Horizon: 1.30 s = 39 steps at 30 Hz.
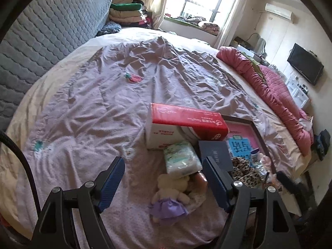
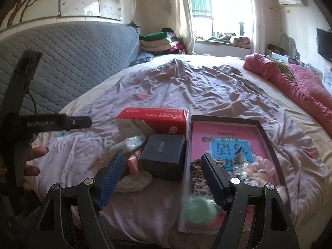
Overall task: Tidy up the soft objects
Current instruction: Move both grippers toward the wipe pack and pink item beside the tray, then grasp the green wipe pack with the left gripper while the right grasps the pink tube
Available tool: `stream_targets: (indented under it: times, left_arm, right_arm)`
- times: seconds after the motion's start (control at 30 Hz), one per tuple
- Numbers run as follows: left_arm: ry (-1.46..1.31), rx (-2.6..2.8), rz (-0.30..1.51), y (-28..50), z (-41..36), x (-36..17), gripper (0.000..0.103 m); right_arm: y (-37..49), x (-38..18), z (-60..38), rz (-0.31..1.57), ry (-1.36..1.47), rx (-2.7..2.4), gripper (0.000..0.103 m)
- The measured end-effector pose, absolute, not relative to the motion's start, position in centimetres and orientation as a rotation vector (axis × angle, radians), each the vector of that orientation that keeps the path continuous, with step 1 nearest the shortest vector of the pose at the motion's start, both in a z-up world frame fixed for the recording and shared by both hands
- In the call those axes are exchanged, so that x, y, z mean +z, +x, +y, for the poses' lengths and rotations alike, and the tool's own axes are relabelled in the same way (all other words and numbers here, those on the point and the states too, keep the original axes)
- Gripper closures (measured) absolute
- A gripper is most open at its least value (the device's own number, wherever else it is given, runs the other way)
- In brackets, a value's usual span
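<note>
A shallow pink-bottomed box [image 2: 228, 132] lies on the bed and holds a leopard-print cloth [image 2: 197, 178], a pale pink scrunchie [image 2: 263, 167] and a blurred green ball [image 2: 200, 209]. Left of it are a dark blue box [image 2: 164, 153], a red and white tissue box [image 2: 153, 120], a tissue pack [image 1: 181, 157] and a cream plush doll in a purple skirt [image 1: 170, 197]. My left gripper [image 1: 166, 183] is open, hovering over the doll. My right gripper [image 2: 164, 180] is open and empty above the box's left rim.
The bed has a wrinkled lilac sheet [image 1: 103, 103], a grey quilted headboard [image 1: 45, 33] at left and a rolled red quilt [image 1: 269, 87] along the right side. Folded blankets [image 2: 159, 41] are stacked by the window. A TV [image 1: 305, 66] hangs on the right wall.
</note>
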<state>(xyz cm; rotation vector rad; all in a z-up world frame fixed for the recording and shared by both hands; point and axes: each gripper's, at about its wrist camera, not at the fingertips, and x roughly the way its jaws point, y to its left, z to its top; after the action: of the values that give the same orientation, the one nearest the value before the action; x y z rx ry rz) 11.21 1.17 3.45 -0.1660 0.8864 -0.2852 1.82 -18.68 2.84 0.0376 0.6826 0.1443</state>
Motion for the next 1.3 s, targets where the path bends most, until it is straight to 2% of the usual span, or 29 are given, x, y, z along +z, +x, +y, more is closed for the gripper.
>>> stream_targets:
  times: [0.2,0.27,0.43,0.83,1.3]
  left_arm:
    - [-0.16,-0.301,0.951,12.8,0.1,1.5,0.026]
    - [-0.159,-0.313,0.974,13.4,-0.1,0.7,0.026]
    - [-0.166,-0.304,0.993,14.4,0.0,-0.3,0.026]
    - [-0.195,-0.35,1.033,15.7,-0.7,-2.2,0.026]
    - [-0.202,-0.391,1.122,17.6,-2.6,-4.9,0.026]
  right_arm:
    - [3.9,0.5,-15.8,0.738,0.032,0.19,0.026]
    - [4.5,-0.3,-15.1,0.752,0.023,0.187,0.037]
    - [6.2,-2.3,-14.2,0.81,0.02,0.189,0.057]
    - [8.5,-5.5,-12.9,0.874,0.032,0.228,0.082]
    - [10.3,-7.2,-13.6,0.907,0.034,0.246,0.093]
